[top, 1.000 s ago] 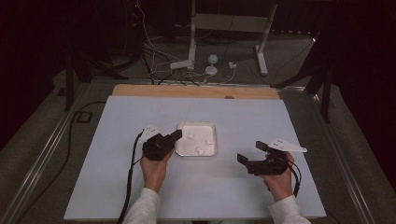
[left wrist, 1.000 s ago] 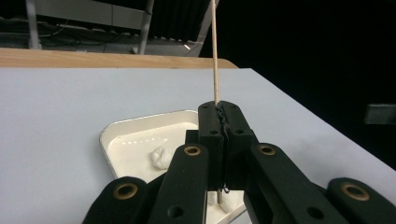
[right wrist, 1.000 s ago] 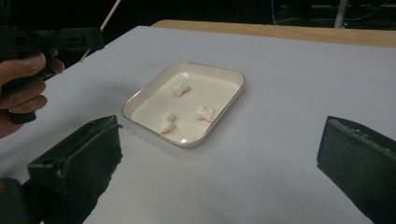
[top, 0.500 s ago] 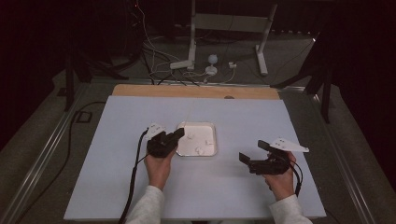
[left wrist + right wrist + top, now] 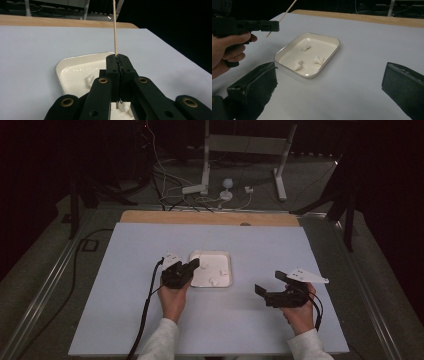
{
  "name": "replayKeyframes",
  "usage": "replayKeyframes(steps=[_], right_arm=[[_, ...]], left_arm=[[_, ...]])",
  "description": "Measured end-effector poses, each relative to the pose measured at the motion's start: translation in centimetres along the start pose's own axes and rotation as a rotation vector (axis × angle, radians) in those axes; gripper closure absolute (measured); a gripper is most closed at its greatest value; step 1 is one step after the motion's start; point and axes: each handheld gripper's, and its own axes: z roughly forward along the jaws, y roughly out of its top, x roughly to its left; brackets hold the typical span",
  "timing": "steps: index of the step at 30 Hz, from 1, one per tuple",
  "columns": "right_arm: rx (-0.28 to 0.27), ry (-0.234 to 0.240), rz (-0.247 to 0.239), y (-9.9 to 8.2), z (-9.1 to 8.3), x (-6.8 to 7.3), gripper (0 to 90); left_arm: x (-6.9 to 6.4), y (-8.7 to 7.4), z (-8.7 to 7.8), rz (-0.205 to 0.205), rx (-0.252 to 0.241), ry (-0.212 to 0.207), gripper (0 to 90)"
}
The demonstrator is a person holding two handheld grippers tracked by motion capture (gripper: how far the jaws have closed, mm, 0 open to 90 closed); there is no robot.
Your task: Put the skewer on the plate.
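A thin wooden stick stands pinched between the tips of my left gripper, which is shut on it. The stick slants up and away from the left gripper. In the high view the left gripper reaches over the left edge of a white tray. The tray holds three small white lumps; one lump lies just below the jaws. My right gripper hovers to the right of the tray. Its jaws stand wide open around nothing, with the right gripper aimed at the tray.
A pale sheet covers the table, with a wooden strip along the far edge. Beyond it stand a metal frame and loose cables on the floor. A cable trails from the left gripper.
The left gripper has edged slightly right toward the tray with the stick in it. The right hand has kept still.
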Motion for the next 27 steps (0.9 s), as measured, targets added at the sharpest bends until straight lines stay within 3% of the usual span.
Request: replayKeyframes(steps=[27], right_arm=[[0.015,-0.001,-0.024,-0.1,0.3,0.3,0.0]], left_arm=[[0.0,-2.0,1.9,-0.014,0.084,0.036,89.5]])
